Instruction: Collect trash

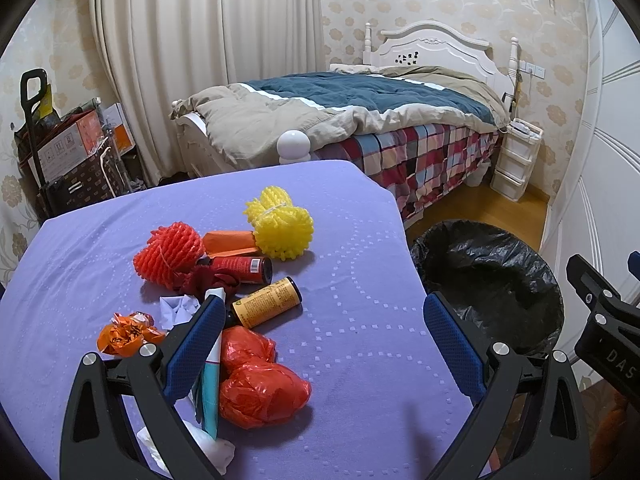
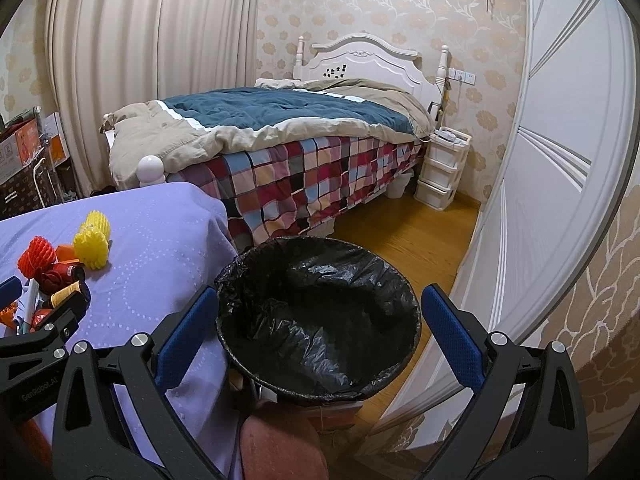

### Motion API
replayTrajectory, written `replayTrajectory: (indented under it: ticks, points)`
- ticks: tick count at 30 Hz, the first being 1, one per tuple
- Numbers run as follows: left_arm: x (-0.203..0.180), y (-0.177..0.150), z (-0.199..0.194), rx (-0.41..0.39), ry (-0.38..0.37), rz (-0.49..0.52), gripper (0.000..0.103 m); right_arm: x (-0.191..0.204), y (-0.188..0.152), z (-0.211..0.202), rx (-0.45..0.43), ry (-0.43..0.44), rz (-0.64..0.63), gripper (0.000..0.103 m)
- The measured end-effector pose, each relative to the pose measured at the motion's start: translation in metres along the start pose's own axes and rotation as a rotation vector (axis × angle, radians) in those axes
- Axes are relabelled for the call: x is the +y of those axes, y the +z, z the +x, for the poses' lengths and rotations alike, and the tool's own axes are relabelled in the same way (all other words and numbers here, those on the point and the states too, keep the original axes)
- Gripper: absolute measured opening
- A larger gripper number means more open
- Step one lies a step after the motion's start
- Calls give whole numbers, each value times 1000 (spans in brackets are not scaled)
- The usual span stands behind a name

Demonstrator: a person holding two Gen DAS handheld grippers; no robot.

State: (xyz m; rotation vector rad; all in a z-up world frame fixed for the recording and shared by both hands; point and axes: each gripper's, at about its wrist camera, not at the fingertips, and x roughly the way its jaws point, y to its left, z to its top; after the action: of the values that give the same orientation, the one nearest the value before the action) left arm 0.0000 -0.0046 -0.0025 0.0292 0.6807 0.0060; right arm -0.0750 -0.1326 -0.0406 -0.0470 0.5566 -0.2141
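Trash lies on the purple-covered table [image 1: 352, 240]: a yellow foam net [image 1: 282, 226], a red foam net [image 1: 170, 254], a red can [image 1: 242, 270], a yellow can [image 1: 268, 302], a crumpled red plastic bag [image 1: 256, 380], an orange wrapper [image 1: 126, 334], white paper [image 1: 178, 308] and a teal tube [image 1: 210, 384]. My left gripper [image 1: 326, 320] is open just above the table, its left finger beside the tube and bag. My right gripper [image 2: 318, 312] is open and empty over the black-lined bin [image 2: 320, 312], which stands at the table's right edge.
A bed [image 2: 280, 140] with a checked cover stands behind the table. White drawers [image 2: 442, 166] are by the headboard, a white wardrobe door [image 2: 560, 160] is on the right, and boxes with a trolley [image 1: 68, 148] at the left. Wooden floor [image 2: 404, 232] lies beyond the bin.
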Motion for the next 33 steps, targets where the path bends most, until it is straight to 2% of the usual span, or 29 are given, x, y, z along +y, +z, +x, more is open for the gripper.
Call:
replayTrajectory:
  ticks: [10,15,23,33]
  points:
    - [-13,-16,-1,7,-10,11,97,-2,-1,-2,0,0,0,99]
    - [-8,-15,-9,9,-8,12,97,-1,-1,-3,0,5,1,99]
    - [14,-23,-29,15,13,6,97,-7,-25,-15,13,54,2,99]
    - [48,-39,-48,34,80,-13,97,18,-23,-44,26,115,-23,99]
